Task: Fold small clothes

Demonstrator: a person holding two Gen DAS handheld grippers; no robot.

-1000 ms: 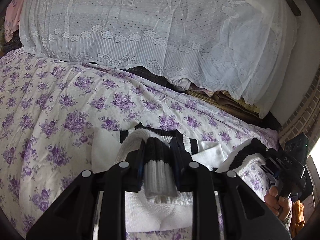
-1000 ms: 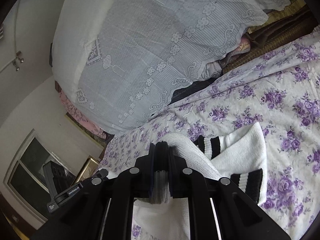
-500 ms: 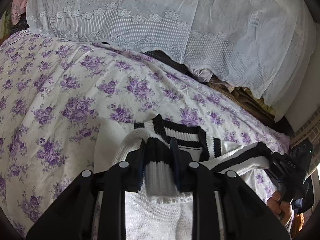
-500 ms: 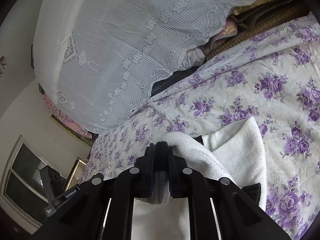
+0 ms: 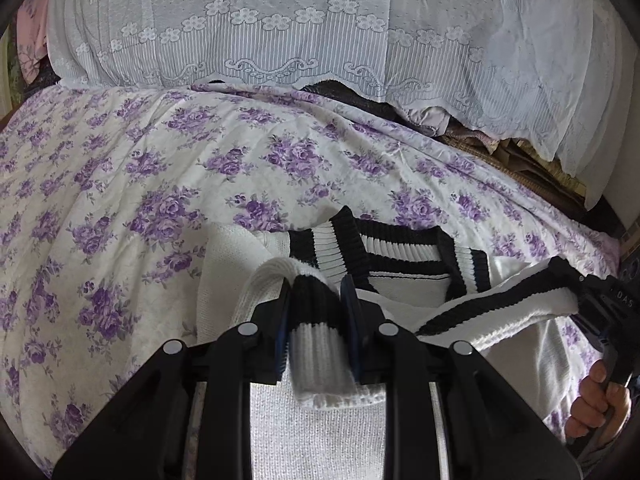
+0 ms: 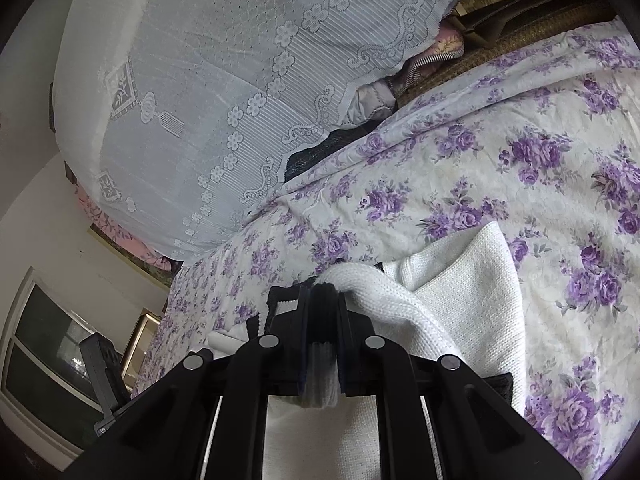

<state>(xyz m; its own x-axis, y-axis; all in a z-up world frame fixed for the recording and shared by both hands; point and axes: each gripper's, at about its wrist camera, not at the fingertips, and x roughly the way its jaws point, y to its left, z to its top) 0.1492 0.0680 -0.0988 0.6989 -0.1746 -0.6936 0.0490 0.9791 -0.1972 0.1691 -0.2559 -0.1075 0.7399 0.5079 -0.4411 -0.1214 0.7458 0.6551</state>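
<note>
Left wrist view: a bed covered by a white sheet with purple roses (image 5: pixel 168 184) fills the left half. Behind it hangs a white lace cloth (image 5: pixel 320 40) draped over stacked bedding. Low in the middle, the left gripper (image 5: pixel 316 328) is clamped on the ribbed black-and-white hem of a small white knit sweater (image 5: pixel 400 280), a short flap of the hem poking back between the two fingers. The sweater lies on the sheet just ahead, its black-striped V-neck collar facing the camera. To the right, the same striped hem runs across to the right gripper (image 5: pixel 588 300), held in the person's hand (image 5: pixel 600 404) at the frame edge.

Compared with a second ago, the collar sits closer and fuller in view and the lace cloth looms larger, so both grippers have carried the hem forward over the sweater's body toward the neckline. That suggests the bottom-to-top fold is most of the way over, with laying down and release left to do.

Right wrist view: a window and dark frame sit at far left, then lace cloth. The right gripper (image 6: pixel 322 312) is closed tight on a thick bunch of white knit, the doubled sweater spreading rightward onto the floral sheet.
</note>
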